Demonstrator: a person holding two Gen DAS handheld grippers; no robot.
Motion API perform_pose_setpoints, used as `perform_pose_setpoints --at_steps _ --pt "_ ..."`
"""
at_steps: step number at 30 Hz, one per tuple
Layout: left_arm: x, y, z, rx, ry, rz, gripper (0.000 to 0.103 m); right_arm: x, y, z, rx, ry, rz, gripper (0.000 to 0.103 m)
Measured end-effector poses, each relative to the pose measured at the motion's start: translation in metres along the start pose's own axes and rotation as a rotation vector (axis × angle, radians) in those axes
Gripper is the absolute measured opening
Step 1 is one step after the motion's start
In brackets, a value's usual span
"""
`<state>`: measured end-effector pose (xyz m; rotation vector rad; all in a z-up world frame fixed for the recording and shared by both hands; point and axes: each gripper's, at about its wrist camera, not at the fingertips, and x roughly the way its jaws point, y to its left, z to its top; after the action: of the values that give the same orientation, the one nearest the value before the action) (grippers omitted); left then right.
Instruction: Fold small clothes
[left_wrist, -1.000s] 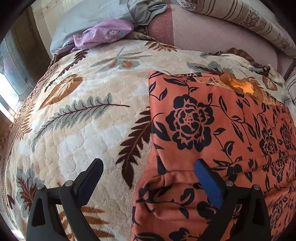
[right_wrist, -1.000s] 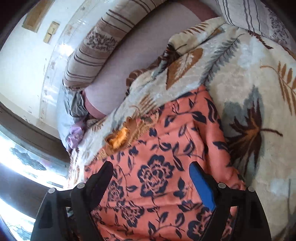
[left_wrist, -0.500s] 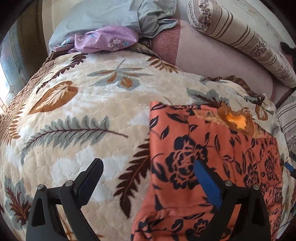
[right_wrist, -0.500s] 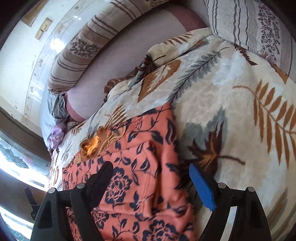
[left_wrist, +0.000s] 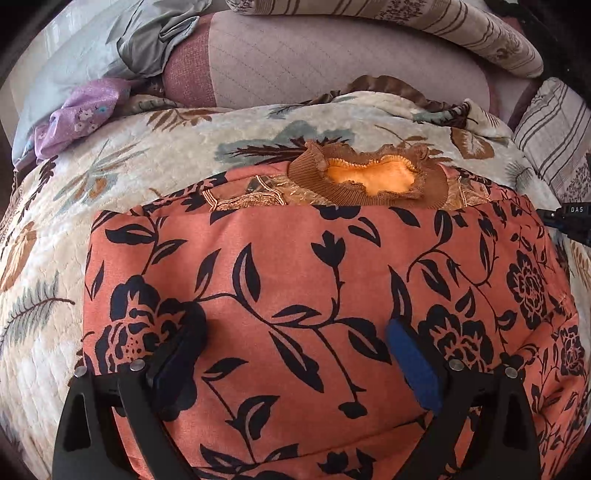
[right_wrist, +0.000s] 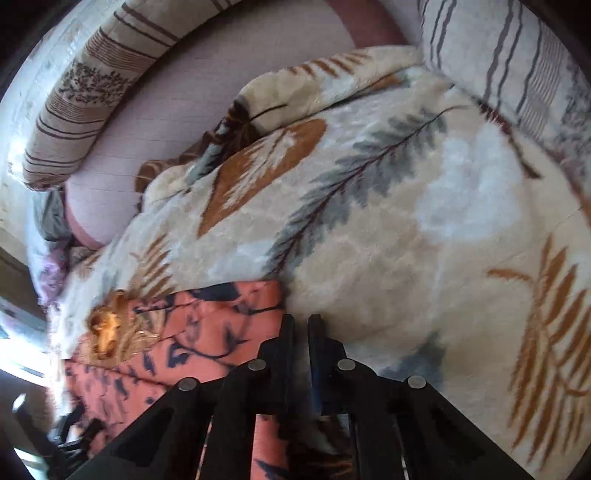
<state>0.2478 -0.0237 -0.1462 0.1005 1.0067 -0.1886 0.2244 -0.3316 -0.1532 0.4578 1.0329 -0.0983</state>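
A cream plush blanket (left_wrist: 110, 206) printed with brown and grey-green leaves is spread over the bed, and its far edge is seen bunched into brown folds. Behind it a pale pink quilted surface (left_wrist: 332, 62) with a darker pink band at its left is seen. A long pillow with brown stripes (left_wrist: 461, 33) is laid along the back, and a second striped pillow (left_wrist: 554, 136) is seen at the right. At the far left, a crumpled lilac cloth with small flowers (left_wrist: 81, 118) is lying beside a grey-blue sheet (left_wrist: 122, 40). In the right wrist view, the same blanket (right_wrist: 424, 221) fills most of the picture, and bright window light is seen at the lower left edge.
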Motion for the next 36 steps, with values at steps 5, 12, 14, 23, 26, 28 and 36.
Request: perform_pose_setpoints --at_steps 5,12,14,23,26,28,36 --pt "-0.029 0.025 0.003 -0.065 -0.048 -0.039 0.098 -0.054 0.019 -0.021 0.008 -0.129 0.125 0.029" --pt "-0.045 0.156 0.003 -0.426 -0.105 -0.088 0.098 -0.069 0.099 -0.083 -0.115 -0.029 0.558 0.100" --pt "-0.033 0.186 0.007 -0.511 -0.082 -0.139 0.097 -0.047 0.106 -0.096 -0.118 0.015 0.530 0.099" --pt "0.023 0.186 0.028 -0.444 0.044 -0.192 0.012 -0.011 0.103 -0.112 -0.113 0.084 0.481 0.097" --pt "0.010 0.178 0.034 -0.345 0.004 -0.071 0.012 -0.011 0.104 -0.109 -0.110 0.094 0.470 0.097" --pt "-0.003 0.174 0.032 -0.319 -0.020 0.002 0.012 -0.010 0.107 -0.110 -0.123 0.087 0.450 0.097" --pt "-0.082 0.161 0.005 -0.242 -0.136 0.105 0.067 -0.032 0.119 -0.112 -0.106 0.056 0.391 0.099"
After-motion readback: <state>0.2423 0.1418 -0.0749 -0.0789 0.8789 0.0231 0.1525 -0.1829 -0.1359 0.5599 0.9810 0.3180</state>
